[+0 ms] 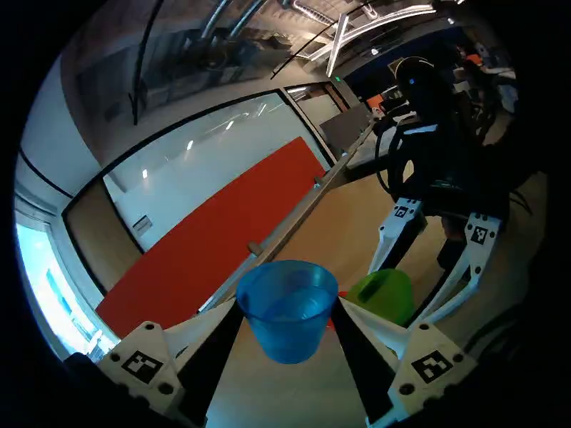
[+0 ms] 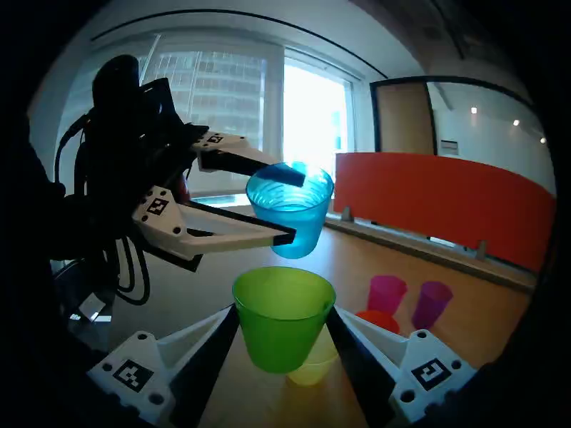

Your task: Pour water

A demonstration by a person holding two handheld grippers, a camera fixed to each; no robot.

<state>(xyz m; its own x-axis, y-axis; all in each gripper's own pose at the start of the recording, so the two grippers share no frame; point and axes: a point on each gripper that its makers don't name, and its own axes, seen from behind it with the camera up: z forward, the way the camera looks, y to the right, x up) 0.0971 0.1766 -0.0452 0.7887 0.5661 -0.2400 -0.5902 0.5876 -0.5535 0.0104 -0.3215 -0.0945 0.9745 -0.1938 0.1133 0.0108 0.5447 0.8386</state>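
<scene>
- Left gripper [image 1: 287,308]: 2 fingers pinch the blue cup [image 1: 287,334], held above and just beyond the green cup [image 2: 283,339].
- Right gripper [image 2: 284,312]: 2 fingers clamp the green cup's sides.
- Progress: blue cup barely tilted, no stream visible; pouring judged not yet begun.

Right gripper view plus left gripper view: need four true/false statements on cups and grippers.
1. The left gripper is shut on the blue cup. True.
2. The right gripper is open and empty. False: it is shut on the green cup.
3. In the right gripper view the blue cup is above the green cup. True.
4. The pink cup and purple cup lie on their sides. False: both stand upright on the table.
</scene>
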